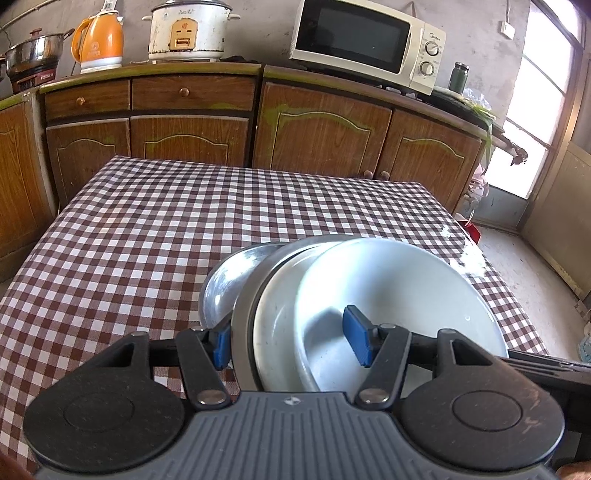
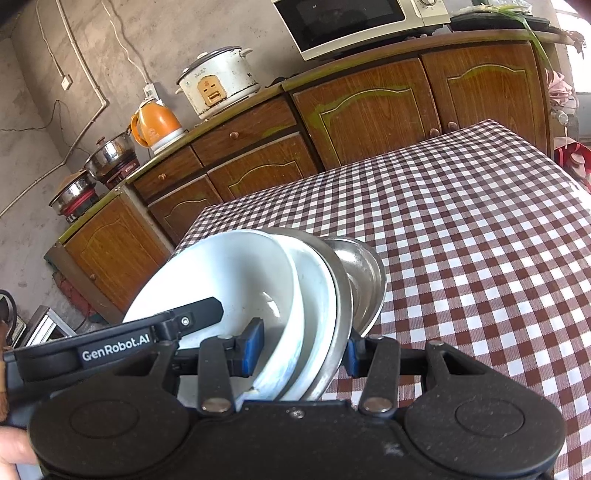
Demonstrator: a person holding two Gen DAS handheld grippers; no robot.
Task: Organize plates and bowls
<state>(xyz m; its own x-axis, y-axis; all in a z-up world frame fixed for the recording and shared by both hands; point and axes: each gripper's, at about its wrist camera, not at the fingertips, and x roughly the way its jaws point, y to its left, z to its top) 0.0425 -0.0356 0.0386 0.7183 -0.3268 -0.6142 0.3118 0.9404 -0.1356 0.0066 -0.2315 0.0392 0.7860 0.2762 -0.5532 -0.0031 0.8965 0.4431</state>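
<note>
On the desk (image 1: 129, 229), under a brown-and-white checked cloth, a nested stack of dishes is held up on edge, tilted, between the two grippers. Going left to right in the left wrist view: a steel bowl (image 1: 225, 280) sits at the far left of the stack, at about nine o'clock from the white dishes; next comes a steel plate (image 1: 243, 321) with its grey rim showing; inside that a white plate (image 1: 277, 325); and at the right, toward three o'clock, a white bowl (image 1: 399, 288), the largest face in view.

The left gripper (image 1: 293, 341) straddles the rims: its left blue pad is against the outside of the steel plate and its right pad lies inside the white bowl, so its fingers (image 1: 357, 334) are closed on the stack rather than hanging free.

In the right wrist view the order is mirrored. The right gripper (image 2: 303, 350) has one blue pad pressed inside the white bowl (image 2: 221, 273) and the other behind the steel plate (image 2: 341, 291), with the white plate (image 2: 317, 291) between; its fingers (image 2: 253, 345) clamp the stack as well. The steel bowl (image 2: 364, 277) leans at about two o'clock from that grip, over the checked desk (image 2: 480, 229). The other gripper's black body crosses the white bowl at nine o'clock.

Beyond, at twelve o'clock, wooden cabinets (image 1: 321, 133) carry a microwave (image 1: 365, 40), a rice cooker (image 1: 188, 31) and an orange kettle (image 1: 98, 40).
</note>
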